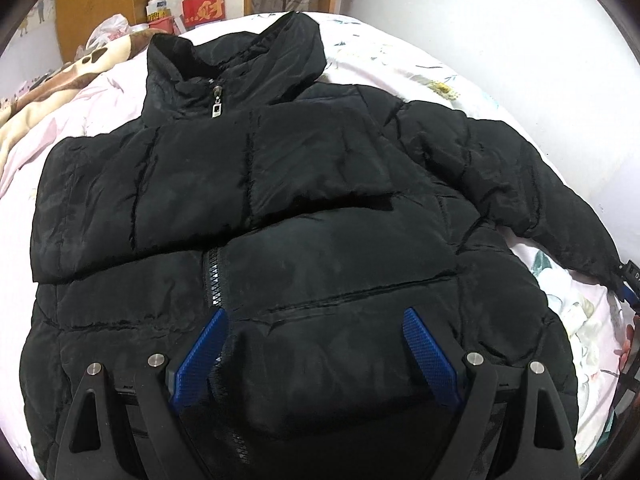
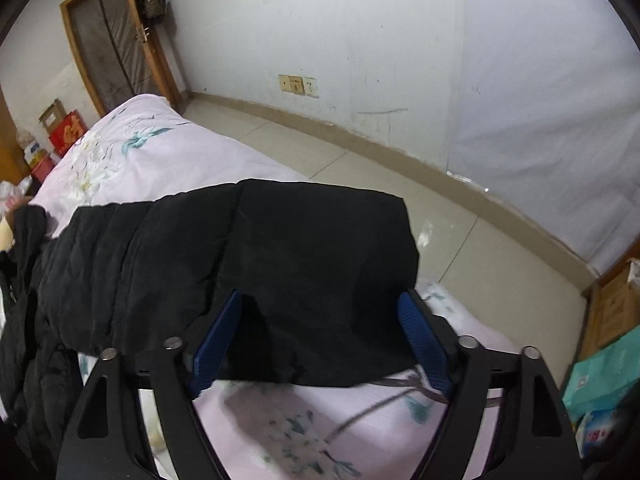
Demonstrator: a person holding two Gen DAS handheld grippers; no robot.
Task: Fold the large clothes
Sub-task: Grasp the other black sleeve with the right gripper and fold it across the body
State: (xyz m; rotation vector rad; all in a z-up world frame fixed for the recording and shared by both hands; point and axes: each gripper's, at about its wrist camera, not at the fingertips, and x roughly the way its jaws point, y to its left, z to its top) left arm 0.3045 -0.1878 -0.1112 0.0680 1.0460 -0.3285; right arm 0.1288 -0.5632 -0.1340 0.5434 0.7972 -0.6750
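Item: black puffer jacket (image 1: 304,216), zipped, lying front-up on the floral bed (image 1: 440,64); one sleeve folded across the chest, the other sleeve (image 2: 256,272) stretched toward the bed's edge.

Left tool (image 1: 316,320): wide, holding nothing, over the hem.

Right tool (image 2: 324,304): wide, straddling the cuff (not pinched).

Advice: pinch the cuff squarely, carry it flat across the chest.

Writing: a large gold character on the red box (image 1: 203,10), not confidently readable.

The black jacket (image 1: 304,208) covers most of the bed (image 1: 400,52), leaving bare sheet only along the edges and beyond the collar. Boxes (image 1: 202,4) crowd the far left corner. To the right, open floor (image 2: 360,168) runs to the wall; bags (image 2: 604,376) stand beside the bed's near end.
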